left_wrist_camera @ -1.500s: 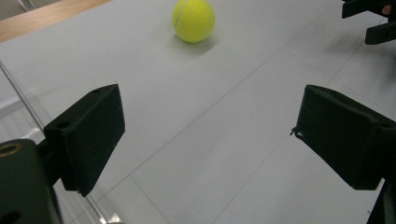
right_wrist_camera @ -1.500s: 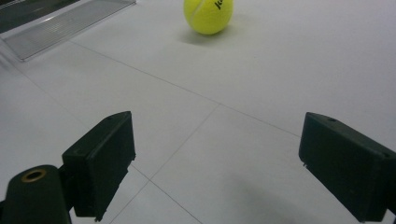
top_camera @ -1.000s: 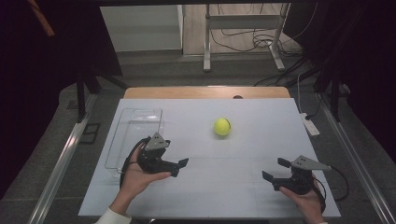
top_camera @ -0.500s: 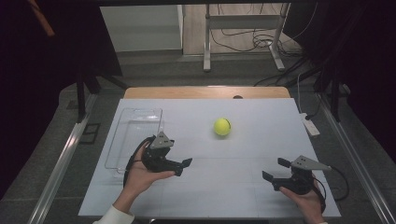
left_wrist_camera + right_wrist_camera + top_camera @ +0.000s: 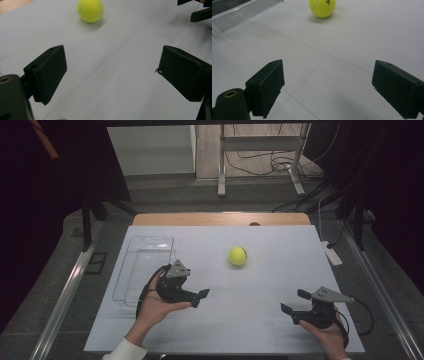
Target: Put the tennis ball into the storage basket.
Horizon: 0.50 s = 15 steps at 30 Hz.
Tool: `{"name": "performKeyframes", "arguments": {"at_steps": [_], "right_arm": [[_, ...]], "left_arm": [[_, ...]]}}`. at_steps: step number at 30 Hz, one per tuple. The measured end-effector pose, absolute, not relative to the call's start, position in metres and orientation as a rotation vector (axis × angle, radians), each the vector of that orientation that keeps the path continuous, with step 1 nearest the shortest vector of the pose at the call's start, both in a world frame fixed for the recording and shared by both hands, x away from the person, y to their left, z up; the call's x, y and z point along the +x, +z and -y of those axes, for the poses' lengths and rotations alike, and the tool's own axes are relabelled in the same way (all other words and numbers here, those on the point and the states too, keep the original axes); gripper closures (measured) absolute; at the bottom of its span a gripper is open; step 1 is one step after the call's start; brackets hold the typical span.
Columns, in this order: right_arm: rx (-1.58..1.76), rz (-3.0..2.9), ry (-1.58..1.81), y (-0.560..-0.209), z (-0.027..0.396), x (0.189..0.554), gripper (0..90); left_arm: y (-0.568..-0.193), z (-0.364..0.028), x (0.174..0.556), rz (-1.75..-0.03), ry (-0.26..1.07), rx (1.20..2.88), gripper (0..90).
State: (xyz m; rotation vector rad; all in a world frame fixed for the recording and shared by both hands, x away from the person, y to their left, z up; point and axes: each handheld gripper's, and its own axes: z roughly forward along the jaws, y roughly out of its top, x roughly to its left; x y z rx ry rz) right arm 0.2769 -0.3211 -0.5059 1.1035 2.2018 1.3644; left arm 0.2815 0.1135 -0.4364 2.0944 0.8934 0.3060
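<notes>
Two grippers sit wide open and hold nothing. No job looks started yet. A yellow tennis ball (image 5: 238, 255) rests on the white table (image 5: 260, 330), ahead of the left gripper (image 5: 196, 298) and well apart from the right gripper (image 5: 294, 307). Both hands hold them low, jaws aiming inward.

Ahead of your jaws: yellow-green tennis ball (image 5: 238, 255), black lettering. Desk (image 5: 260, 320) white, thin grey grid lines. Your jaws matte black. Clear tray (image 5: 145, 270) beside left gripper (image 5: 197, 297).
</notes>
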Motion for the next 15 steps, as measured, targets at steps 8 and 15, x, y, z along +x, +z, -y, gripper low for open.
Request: {"name": "performKeyframes", "arguments": {"at_steps": [8,15], "right_arm": [[1.106,-2.202,1.363,-0.506,0.321,0.2767,10.9],[1.1,-2.204,1.36,-0.5062,0.3202,0.2766,10.9]], "left_arm": [[-0.4376,-0.1098,0.2845,-0.896,0.304,2.104,8.7],[-0.4373,-0.1058,0.2855,-0.897,0.304,2.114,8.6]]}}
